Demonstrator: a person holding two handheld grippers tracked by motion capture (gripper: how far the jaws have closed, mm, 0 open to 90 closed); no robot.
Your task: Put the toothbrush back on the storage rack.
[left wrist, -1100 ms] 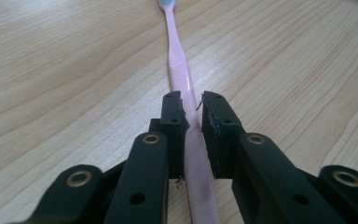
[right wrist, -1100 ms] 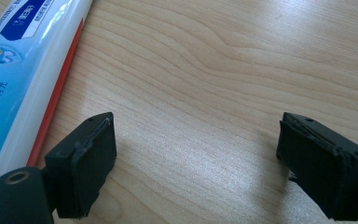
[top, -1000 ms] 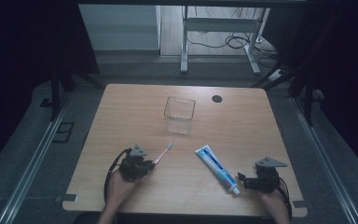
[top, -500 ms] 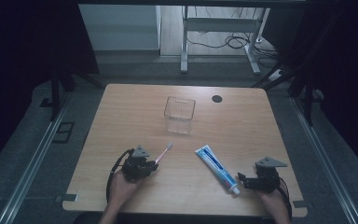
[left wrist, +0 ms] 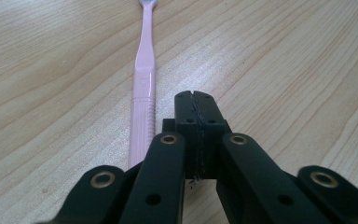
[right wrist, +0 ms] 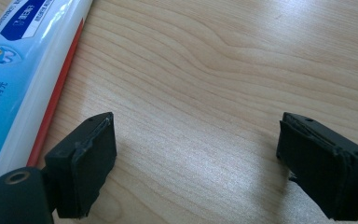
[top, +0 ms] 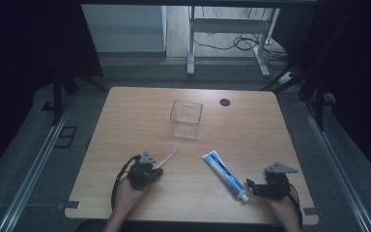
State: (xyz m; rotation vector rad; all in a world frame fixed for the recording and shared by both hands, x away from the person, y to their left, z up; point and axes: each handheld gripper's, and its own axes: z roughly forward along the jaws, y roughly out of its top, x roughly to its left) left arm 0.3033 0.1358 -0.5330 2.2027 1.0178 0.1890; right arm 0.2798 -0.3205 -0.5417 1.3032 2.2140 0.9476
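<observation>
Left tongs (left wrist: 196, 100) clenched on nothing, having just been closing; toothbrush (left wrist: 144, 84) lies on the counter (left wrist: 284, 56) just beside them, missed. Risk: lifting away empty. Right tongs (right wrist: 196, 158) released, toothpaste (right wrist: 23, 70) beside one pad, could get nudged. Bin (top: 186, 118) farther back.

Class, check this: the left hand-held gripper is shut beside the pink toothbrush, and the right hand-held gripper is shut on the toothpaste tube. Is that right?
One part is wrong. In the right gripper view the right hand-held gripper is open, with bare table between its jaws and the toothpaste tube beside it. The left hand-held gripper is indeed shut beside the pink toothbrush.
</observation>
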